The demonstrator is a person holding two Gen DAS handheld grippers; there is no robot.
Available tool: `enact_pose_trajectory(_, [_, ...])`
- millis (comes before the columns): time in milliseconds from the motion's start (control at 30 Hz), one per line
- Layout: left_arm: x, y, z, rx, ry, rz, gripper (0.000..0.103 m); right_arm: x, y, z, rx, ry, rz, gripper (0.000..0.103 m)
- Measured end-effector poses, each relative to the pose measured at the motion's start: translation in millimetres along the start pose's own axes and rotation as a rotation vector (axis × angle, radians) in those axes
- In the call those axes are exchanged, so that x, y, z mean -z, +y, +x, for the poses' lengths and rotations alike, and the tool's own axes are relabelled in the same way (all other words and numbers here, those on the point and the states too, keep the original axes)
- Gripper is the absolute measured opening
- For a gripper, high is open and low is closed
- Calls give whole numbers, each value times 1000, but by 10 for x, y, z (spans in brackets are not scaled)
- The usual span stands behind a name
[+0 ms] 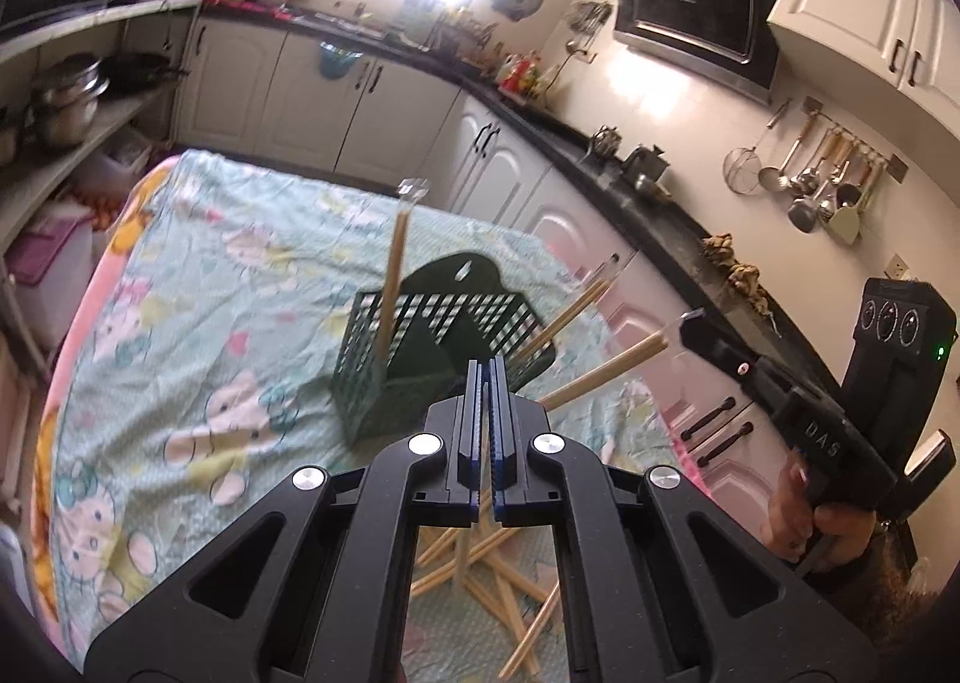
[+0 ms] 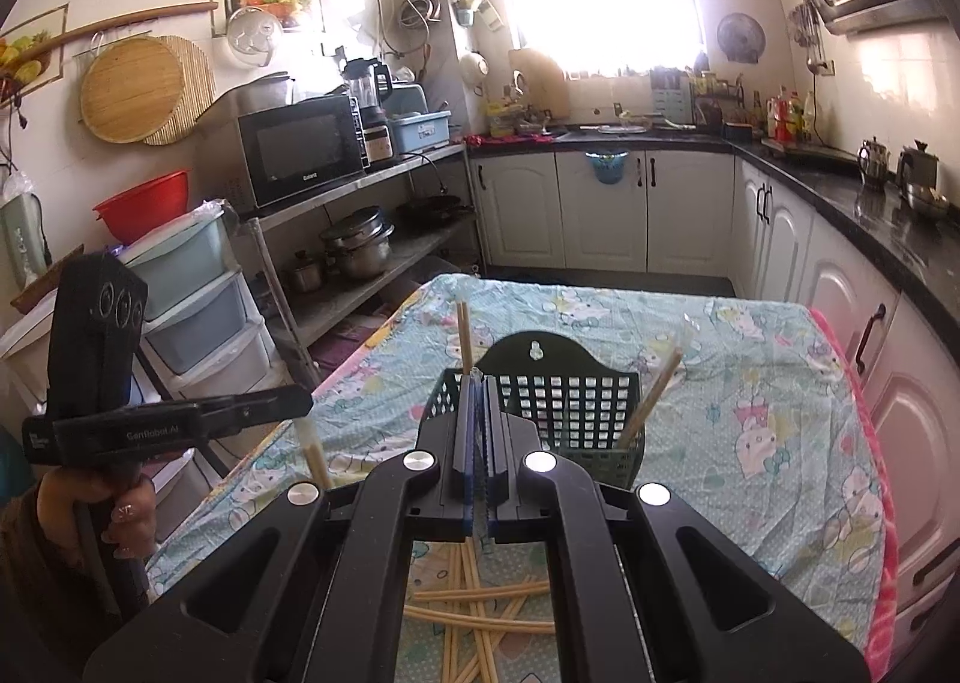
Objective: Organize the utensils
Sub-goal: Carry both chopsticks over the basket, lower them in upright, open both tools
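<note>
Two tools are held above the tabletop, one in each of the person's hands. The left tool [image 1: 486,377] has its jaws together, clamped on one pale wooden chopstick [image 2: 315,458] that hangs down from its tip (the right wrist view shows this best). The right tool [image 2: 478,389] is also pressed together, gripping a second pale wooden stick [image 1: 600,377] that slants down and away from its tip; whether that is a single chopstick or a pair lying flush cannot be told.

Between the two tools, one dark green plastic lattice basket [image 2: 564,407] with a raised back plate stands on the pale green cartoon-print cloth [image 1: 210,293] that covers the tabletop. Inside it, one upright chopstick with a clear tip [image 1: 393,275] stands at one end. At the other end are the leaning chopsticks [image 1: 570,314], apparently two in the left wrist view, though the right wrist view shows only one clearly.

Nearer the person, a loose pile of chopsticks [image 2: 480,593] lies crisscrossed on the cloth (at least eight, with more hidden behind the tools' frames).

The left hand [image 2: 90,509] and the right hand [image 1: 840,521] each wrap one tool's handle.
</note>
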State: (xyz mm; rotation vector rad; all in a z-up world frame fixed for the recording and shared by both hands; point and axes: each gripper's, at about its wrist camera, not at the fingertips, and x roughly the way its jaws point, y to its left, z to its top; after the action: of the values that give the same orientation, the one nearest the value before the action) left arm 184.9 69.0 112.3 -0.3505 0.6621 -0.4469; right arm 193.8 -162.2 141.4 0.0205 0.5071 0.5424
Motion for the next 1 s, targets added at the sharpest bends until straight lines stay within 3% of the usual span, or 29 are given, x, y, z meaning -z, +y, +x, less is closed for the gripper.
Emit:
enact_pose_trajectory(533, [-734,-610,-267,32,-169,133,0,-385,108,-237,19,-90,-66,3])
enact_pose_trajectory(1000, [-1319,-825,-221,28,-266,117,0,-824,-56,-476,57,-225,-58,3])
